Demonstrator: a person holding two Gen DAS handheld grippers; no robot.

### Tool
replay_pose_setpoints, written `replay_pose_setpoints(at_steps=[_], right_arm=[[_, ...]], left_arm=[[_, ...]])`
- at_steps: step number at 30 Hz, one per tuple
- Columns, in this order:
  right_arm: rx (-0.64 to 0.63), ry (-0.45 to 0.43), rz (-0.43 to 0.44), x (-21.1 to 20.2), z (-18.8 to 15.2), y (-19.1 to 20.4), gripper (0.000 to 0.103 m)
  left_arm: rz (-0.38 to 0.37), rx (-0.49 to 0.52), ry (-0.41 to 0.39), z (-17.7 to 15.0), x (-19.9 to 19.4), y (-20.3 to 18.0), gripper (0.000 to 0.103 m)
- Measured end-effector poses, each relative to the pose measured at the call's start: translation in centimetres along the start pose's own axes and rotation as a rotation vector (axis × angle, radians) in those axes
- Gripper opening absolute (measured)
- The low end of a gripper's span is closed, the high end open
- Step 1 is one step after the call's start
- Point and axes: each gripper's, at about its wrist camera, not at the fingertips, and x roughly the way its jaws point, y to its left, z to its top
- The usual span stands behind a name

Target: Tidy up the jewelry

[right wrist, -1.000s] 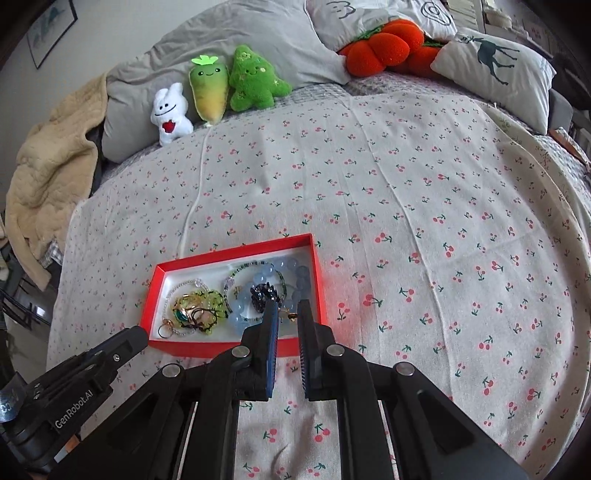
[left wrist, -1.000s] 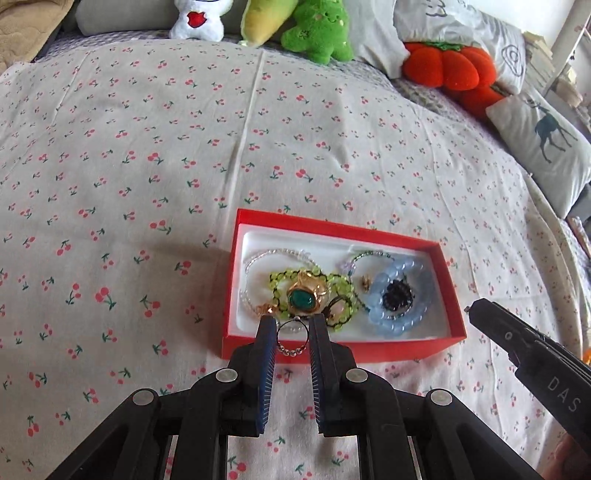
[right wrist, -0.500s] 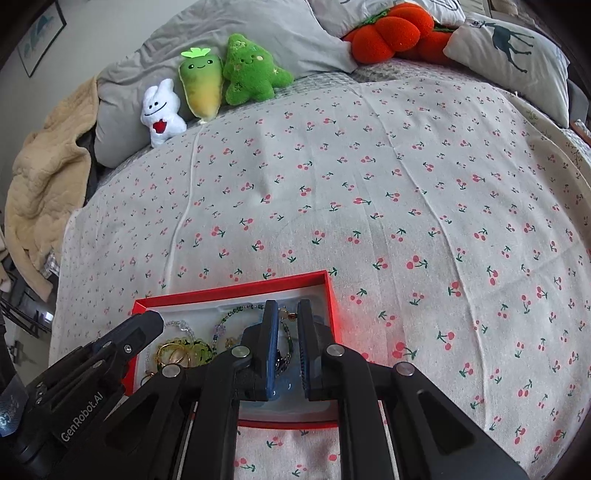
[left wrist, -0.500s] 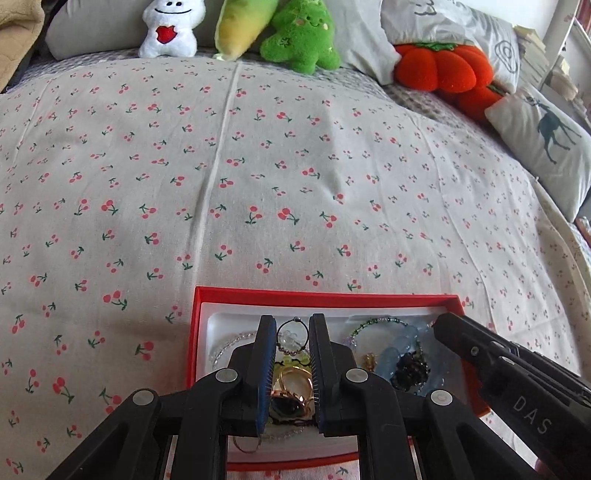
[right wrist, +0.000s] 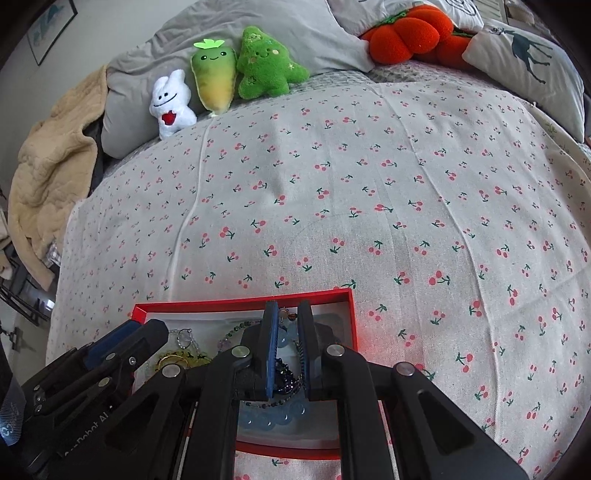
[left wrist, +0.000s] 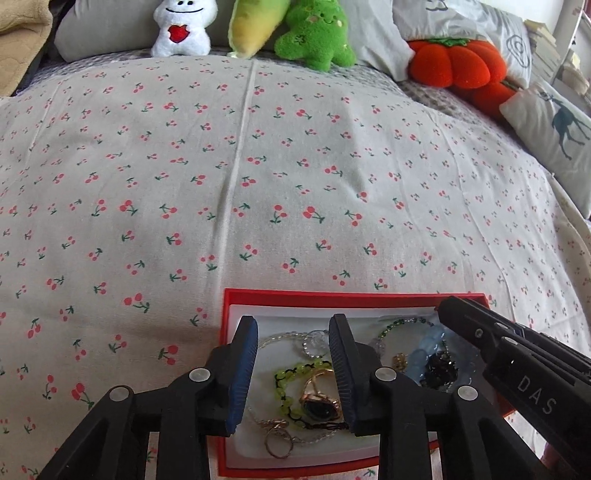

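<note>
Right now your left gripper (left wrist: 293, 325) hangs over the red box (left wrist: 332, 295) with its jaws spread wide and nothing between them. Under that gap you can see a small clear beaded ring (left wrist: 314, 341), a green beaded bracelet (left wrist: 284, 384) and a gold ring with a dark stone (left wrist: 319, 400), all lying on the white liner. A thin plain ring (left wrist: 279, 445) lies near the box's near edge, just beside a clear bead strand. None of these touch your left fingers (left wrist: 243, 373), as far as you can see.

Your right gripper (right wrist: 288, 308) is also over the box, toward its right end. Its jaws are nearly closed, with only a narrow slot left. Something small and gold-brown (right wrist: 287, 315) shows in the slot near the tips, but you cannot tell whether the pads pinch it or it lies below. A pale blue beaded bracelet (right wrist: 275, 419) and a dark bead cluster (right wrist: 284, 374) lie under that gripper.

In the left wrist view the right gripper's finger (left wrist: 480, 332) crosses the box's right end above the blue bracelet. The box sits on the cherry-print bedspread (left wrist: 295, 166), well apart from the plush toys (left wrist: 314, 33) and the orange pumpkin cushion (left wrist: 454, 62) at the head of the bed.
</note>
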Motion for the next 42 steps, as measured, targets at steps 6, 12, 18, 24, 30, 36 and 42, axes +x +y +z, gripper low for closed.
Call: replay_pose_setpoints(at_steps=[6,12,18,24,30,36,42], right_arm=[[-0.016,0.013,0.046,0.2,0.1,1.1,0.011],[0.008,0.028,0.072,0.5,0.2,1.2,0.012],[0.065,0.015,0.073,-0.3,0.3,-0.1,0.032],[0.099,0.009,0.050,-2.5,-0.8,-1.8,0.040],[0.094,0.024,0.032,-5.3,-2.8,-2.1,0.050],[0.065,0.017,-0.053,-8.8,-5.6,-1.5,0.060],[0.006,0.017,-0.229,-11.4,-8.9,-0.7,0.081]], left_arm=[[-0.025,-0.036,0.020,-0.5,-0.3,1.0,0.036],[-0.027,-0.022,0.017,-0.6,-0.4,0.7,0.039],[-0.052,-0.032,0.013,-0.6,-1.0,0.8,0.046],[-0.019,-0.028,0.025,-1.7,-2.3,0.4,0.055],[0.050,-0.026,0.035,-3.3,-4.3,0.1,0.066],[0.144,-0.010,0.023,-5.8,-7.1,-0.2,0.096],[0.234,0.019,0.027,-8.4,-9.5,-0.3,0.102]])
